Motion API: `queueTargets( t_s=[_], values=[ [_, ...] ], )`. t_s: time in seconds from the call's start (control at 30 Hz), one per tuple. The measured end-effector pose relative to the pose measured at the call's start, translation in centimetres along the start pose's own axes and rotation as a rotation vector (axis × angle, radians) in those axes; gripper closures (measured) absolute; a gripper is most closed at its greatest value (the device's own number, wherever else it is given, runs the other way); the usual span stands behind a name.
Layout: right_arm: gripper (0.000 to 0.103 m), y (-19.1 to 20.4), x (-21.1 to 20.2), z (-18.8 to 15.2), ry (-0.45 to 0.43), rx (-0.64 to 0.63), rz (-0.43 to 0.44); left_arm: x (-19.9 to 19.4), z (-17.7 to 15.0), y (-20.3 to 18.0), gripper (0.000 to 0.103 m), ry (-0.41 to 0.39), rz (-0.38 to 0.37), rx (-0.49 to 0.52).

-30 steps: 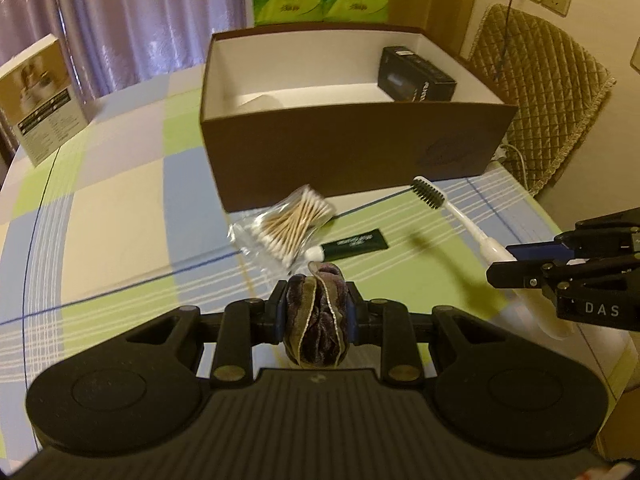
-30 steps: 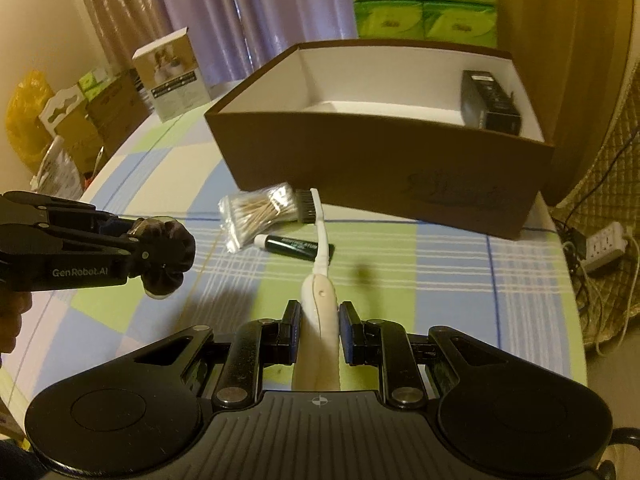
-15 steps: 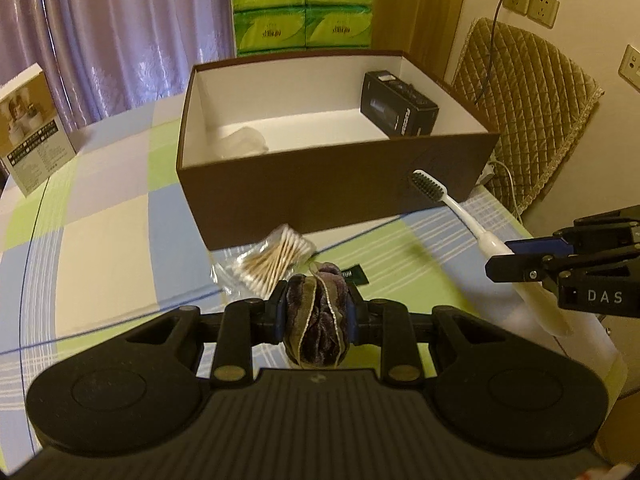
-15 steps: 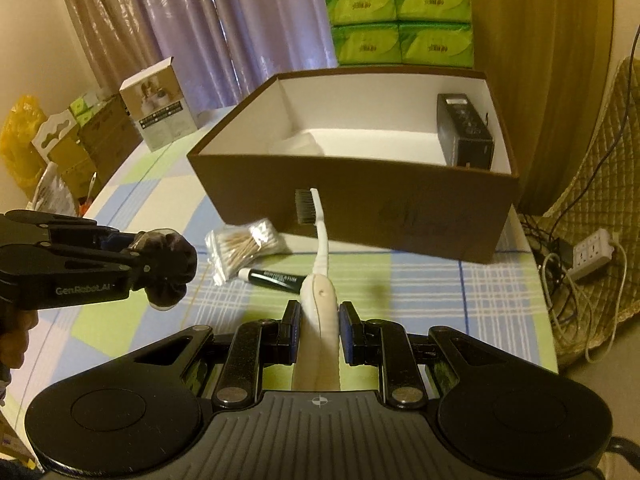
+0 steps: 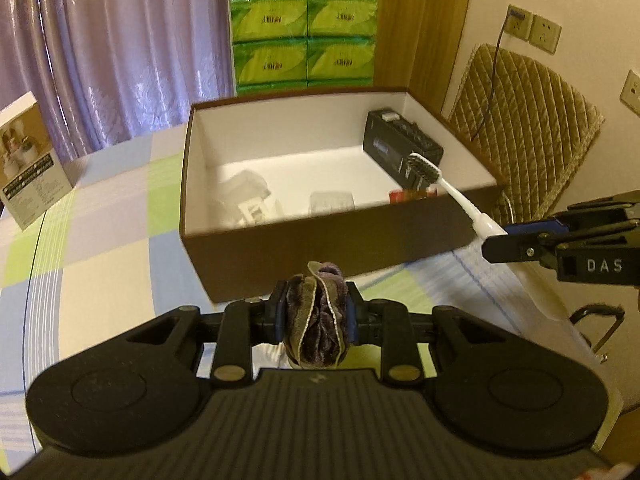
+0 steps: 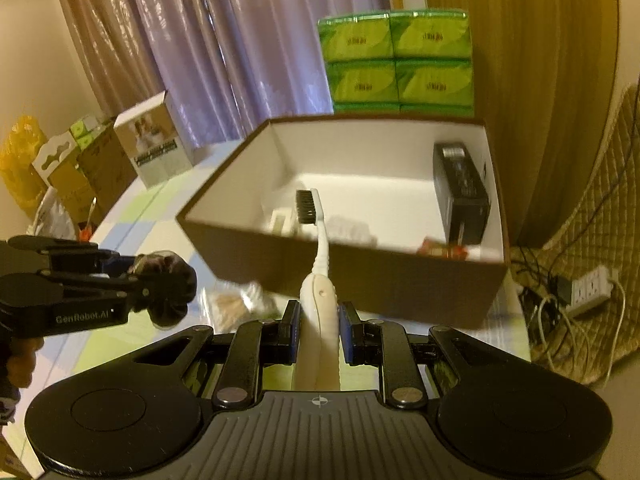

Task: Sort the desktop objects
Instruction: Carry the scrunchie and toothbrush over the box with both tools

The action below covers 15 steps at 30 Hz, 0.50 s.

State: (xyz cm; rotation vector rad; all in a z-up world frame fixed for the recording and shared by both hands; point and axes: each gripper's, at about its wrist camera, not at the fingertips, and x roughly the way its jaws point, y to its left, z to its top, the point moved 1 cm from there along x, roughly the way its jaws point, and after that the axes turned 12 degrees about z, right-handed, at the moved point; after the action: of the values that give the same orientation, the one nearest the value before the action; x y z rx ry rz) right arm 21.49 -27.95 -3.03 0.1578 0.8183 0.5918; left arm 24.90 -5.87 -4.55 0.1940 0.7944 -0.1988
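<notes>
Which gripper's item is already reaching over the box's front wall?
The right gripper: its toothbrush head crosses the box rim. The left gripper holds its scrunchie short.

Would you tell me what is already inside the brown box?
Inside the brown box: a black box at the right wall, pale packets, a clear item, something red. The near wall hides the floor beneath it.

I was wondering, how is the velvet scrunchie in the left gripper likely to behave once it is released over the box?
The scrunchie bunches into folds between the left gripper fingers, so it is probably soft and floppy. It looks light for its bulk and should drop into the brown box without bouncing or rolling. Its fuzzy fabric might cling briefly to a pad.
</notes>
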Motion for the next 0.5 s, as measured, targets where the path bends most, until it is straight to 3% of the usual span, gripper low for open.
queueTargets(
  t_s=[0.2, 0.5],
  values=[
    [0.086, -1.2, 1.1, 4.7, -0.034, -0.003, 0.012, 1.3, 4.1, 0.8, 0.08, -0.051, -0.011, -0.008],
    [0.086, -3.9, 5.5, 10.5, -0.017, -0.005, -0.072, 5.7, 11.1, 0.7, 0.079, -0.069, -0.014, -0.004]
  ],
)
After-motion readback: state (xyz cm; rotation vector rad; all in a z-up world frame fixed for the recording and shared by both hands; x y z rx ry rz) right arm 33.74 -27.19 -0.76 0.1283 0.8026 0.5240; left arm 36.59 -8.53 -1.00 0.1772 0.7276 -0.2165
